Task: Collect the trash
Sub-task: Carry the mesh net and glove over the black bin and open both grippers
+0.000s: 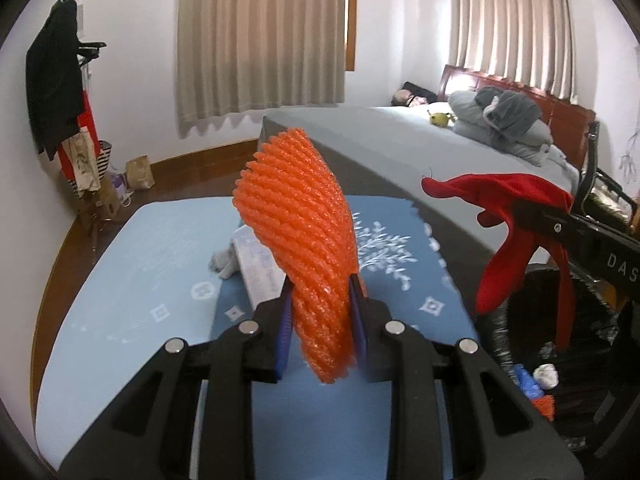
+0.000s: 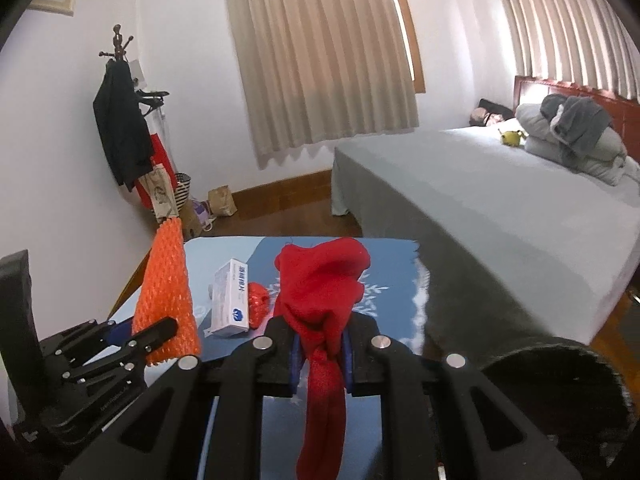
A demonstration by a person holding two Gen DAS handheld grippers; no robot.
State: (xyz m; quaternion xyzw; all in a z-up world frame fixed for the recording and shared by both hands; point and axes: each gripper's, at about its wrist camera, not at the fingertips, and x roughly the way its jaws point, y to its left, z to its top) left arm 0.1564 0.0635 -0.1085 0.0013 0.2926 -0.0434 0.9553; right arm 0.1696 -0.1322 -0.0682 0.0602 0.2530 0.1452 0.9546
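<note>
My left gripper point(image 1: 320, 312) was pinching an orange foam net sleeve point(image 1: 298, 224) between its blue pads. The sleeve stood nearly upright at frame centre, long axis running from the jaws up toward the upper middle, its top leaning left; a short tail poked below the jaws. It was a soft, ribbed mesh tube, flattened into a leaf shape.

My right gripper point(image 2: 322, 350) was pressed together on a red cloth point(image 2: 322, 292), a limp knit fabric. One bunched end rose above the jaws and a twisted length hung straight down toward the bottom of the frame.

Beyond both, at centre, lay the blue patterned mat point(image 1: 140, 264), with a white cardboard box point(image 2: 231, 304) lying flat on it, long axis pointing away from me. A crinkly red ball point(image 2: 258, 304) touched the box's right side; foil, I think, though the blur left me unsure. At lower right, a black bag-lined bin point(image 1: 568, 364) held small scraps.
</note>
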